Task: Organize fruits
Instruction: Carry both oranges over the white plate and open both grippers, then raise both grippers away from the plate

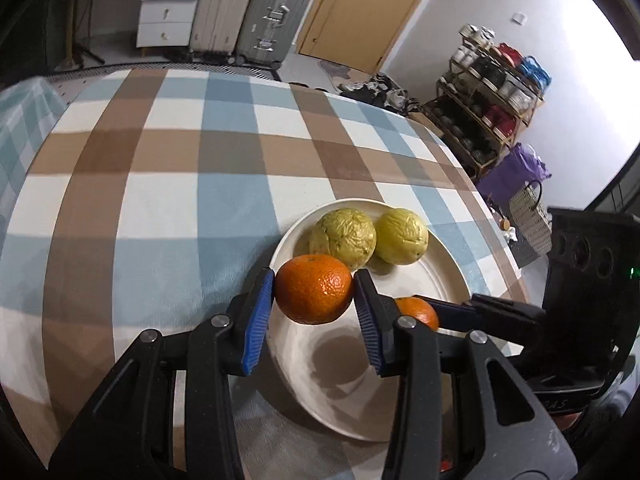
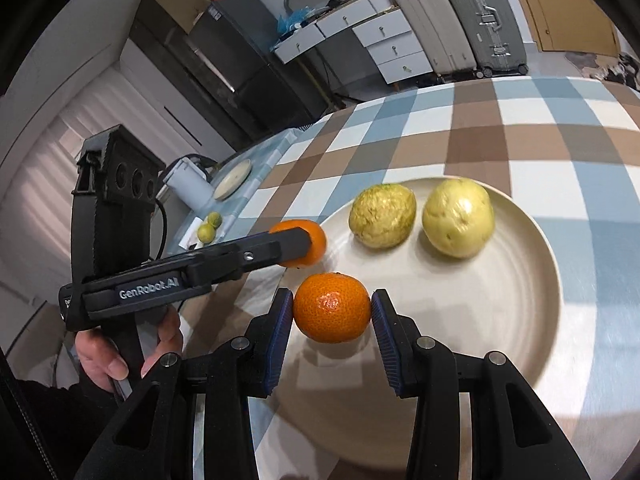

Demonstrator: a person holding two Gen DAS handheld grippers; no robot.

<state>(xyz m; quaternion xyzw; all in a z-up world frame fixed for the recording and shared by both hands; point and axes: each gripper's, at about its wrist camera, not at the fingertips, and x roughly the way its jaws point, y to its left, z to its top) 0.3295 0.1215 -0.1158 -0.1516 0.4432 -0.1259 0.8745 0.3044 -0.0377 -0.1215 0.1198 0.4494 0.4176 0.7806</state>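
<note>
A cream plate (image 1: 436, 280) (image 2: 532, 280) on the checked tablecloth holds two wrinkled yellow-green fruits (image 1: 344, 236) (image 1: 402, 236) (image 2: 382, 216) (image 2: 458, 218) at its far side. My left gripper (image 1: 314, 296) is shut on an orange mandarin (image 1: 314, 294) held above the plate's left rim; in the right wrist view that mandarin (image 2: 316, 240) shows partly behind the left fingers (image 2: 288, 246). My right gripper (image 2: 332, 310) is shut on a second mandarin (image 2: 332, 307) above the plate's near part; it shows in the left wrist view (image 1: 420, 310), partly hidden.
The tablecloth (image 1: 160, 200) spreads wide to the left and far side. At the far left table edge in the right wrist view stand a white appliance (image 2: 188, 186), a small dish (image 2: 233, 179) and two small green fruits (image 2: 210, 226). Shelves and bags stand beyond the right edge (image 1: 492, 120).
</note>
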